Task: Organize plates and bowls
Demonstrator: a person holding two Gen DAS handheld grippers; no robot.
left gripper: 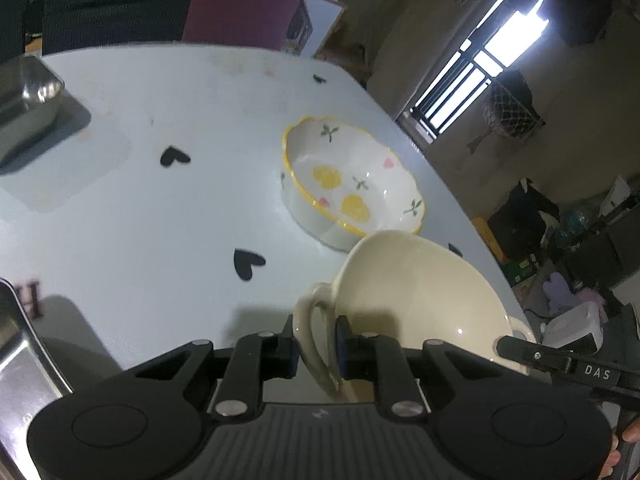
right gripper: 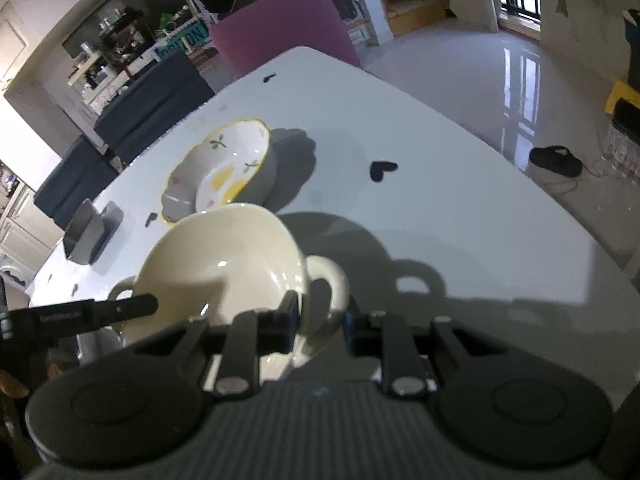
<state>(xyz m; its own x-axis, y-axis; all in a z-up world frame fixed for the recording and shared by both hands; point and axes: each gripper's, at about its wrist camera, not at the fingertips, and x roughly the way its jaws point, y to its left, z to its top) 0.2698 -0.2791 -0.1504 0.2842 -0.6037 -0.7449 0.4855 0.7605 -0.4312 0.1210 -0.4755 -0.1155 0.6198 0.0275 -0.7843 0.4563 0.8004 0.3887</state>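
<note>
While each hand-held gripper clamps one handle, treat the cream bowl as rigid, glazed, slippery, and breakable.

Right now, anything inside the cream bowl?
The cream bowl looks empty: only glossy glaze and a shadow show inside. Its near inner wall is hidden behind the right gripper and the other gripper's finger.

A lived-in home. Upholstered chairs line the heart-patterned bench. Cluttered shelves, a barred window and a slipper on glossy tile surround it.
</note>
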